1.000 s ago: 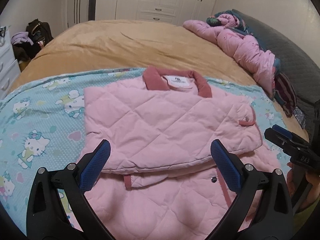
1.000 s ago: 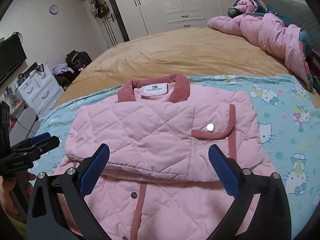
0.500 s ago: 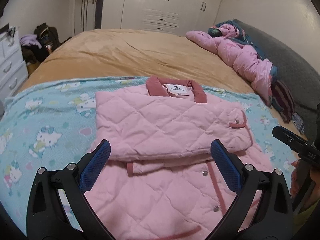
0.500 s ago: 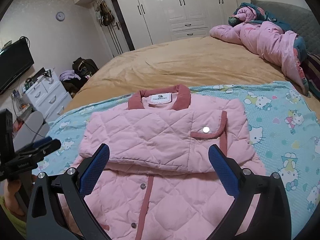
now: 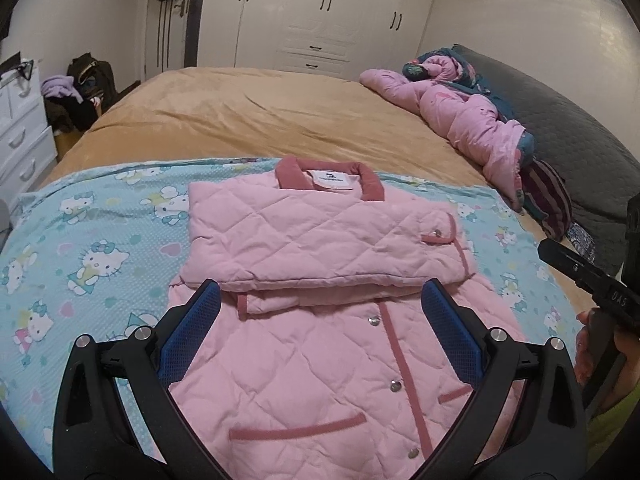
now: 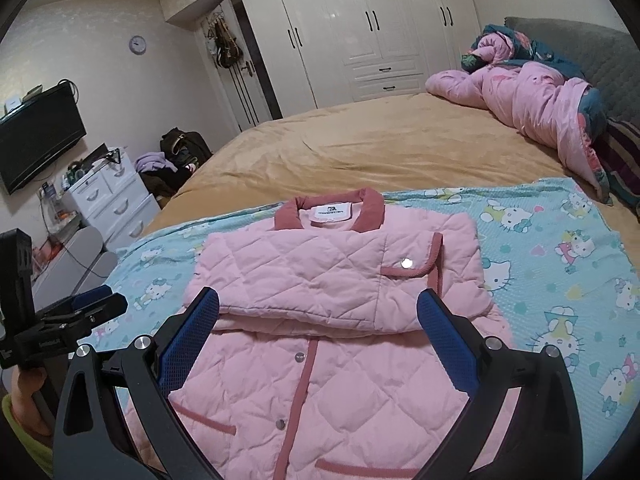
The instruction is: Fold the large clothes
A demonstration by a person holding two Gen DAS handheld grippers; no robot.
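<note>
Far left in the right wrist view, a white chest of drawers (image 6: 108, 196) is seen against the wall with a dark television (image 6: 38, 136) mounted above it, and bags (image 6: 180, 156) are heaped on the floor beside the bed. Nearer, the left gripper (image 5: 320, 332) is held above the near half of the pink quilted jacket (image 5: 320, 280), its jaws spread wide with nothing between the blue pads (image 5: 188, 332); from the right wrist view that same tool is caught at the left edge, gripped by a hand (image 6: 24, 388), though its jaws cannot be judged from there. The jacket is laid flat on the cartoon-cat blanket (image 5: 80, 248), which is spread over the tan bedspread (image 5: 260, 120); the sleeves are folded across the chest into a thick band, the darker pink collar (image 5: 328, 174) is turned away from the cameras, and the snap-buttoned front is left flat toward the grippers. The right gripper (image 6: 318, 332) is likewise poised over the jacket's lower half, jaws parted wide and gripping nothing, clear of the fabric. Further right, a crumpled pink quilt (image 6: 532, 100) is piled along the grey headboard (image 6: 592, 44), well apart from the jacket, and white wardrobes (image 6: 360, 32) are lined across the far wall.
</note>
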